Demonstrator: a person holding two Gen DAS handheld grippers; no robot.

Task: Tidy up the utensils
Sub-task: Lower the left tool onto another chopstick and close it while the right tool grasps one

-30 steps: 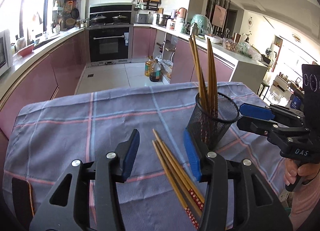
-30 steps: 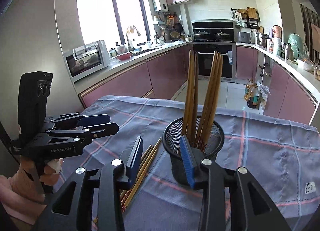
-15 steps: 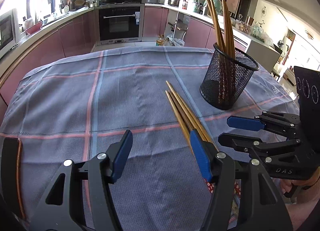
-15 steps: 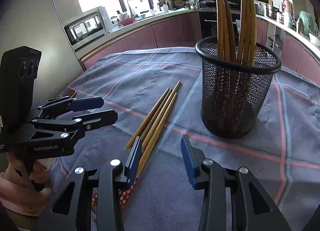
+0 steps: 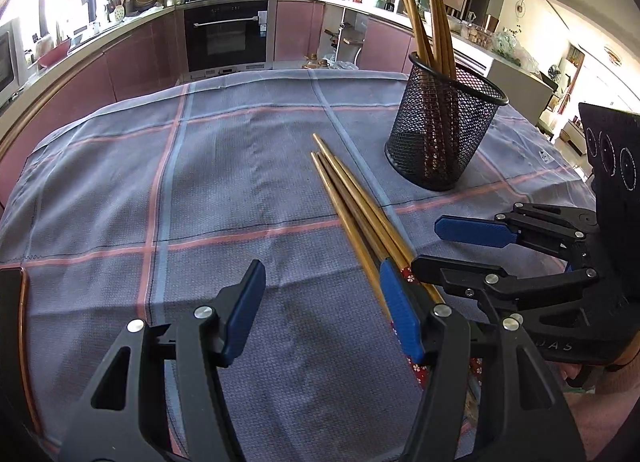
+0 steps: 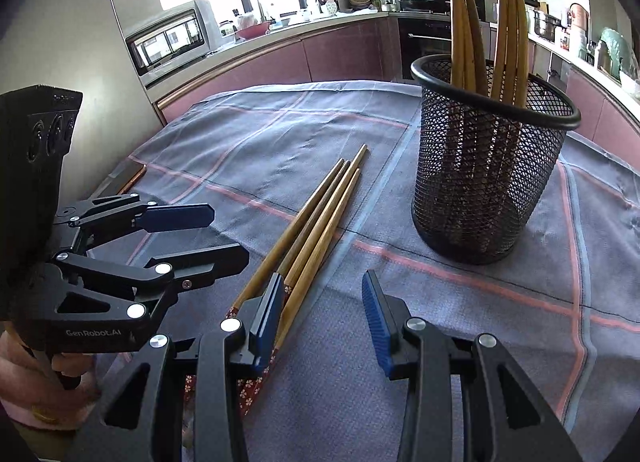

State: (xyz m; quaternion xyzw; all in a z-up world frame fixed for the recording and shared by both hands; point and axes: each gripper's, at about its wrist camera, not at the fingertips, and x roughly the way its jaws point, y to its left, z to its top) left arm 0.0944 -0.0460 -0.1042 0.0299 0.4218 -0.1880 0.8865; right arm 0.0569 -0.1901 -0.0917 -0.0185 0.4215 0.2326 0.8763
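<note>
Both tongs are spread wide and hold nothing: left gripper (image 5: 322, 302), right gripper (image 6: 320, 322). Loose chopsticks (image 5: 352, 206) lie on the tablecloth (image 5: 200, 182), pointing toward 11 o'clock; the mesh holder (image 5: 444, 130) stands at 1 o'clock. Risk: pinching the bundle unevenly may scatter sticks.

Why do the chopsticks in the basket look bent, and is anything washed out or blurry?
Left wrist view: the fisheye lens bows the chopsticks in the mesh basket and curves the counter; the window at the upper left is blown out. Right wrist view: the same bowing on the basket's chopsticks, the window glares white, and the loose chopsticks on the cloth stay sharp, with dark corners around the frame.
</note>
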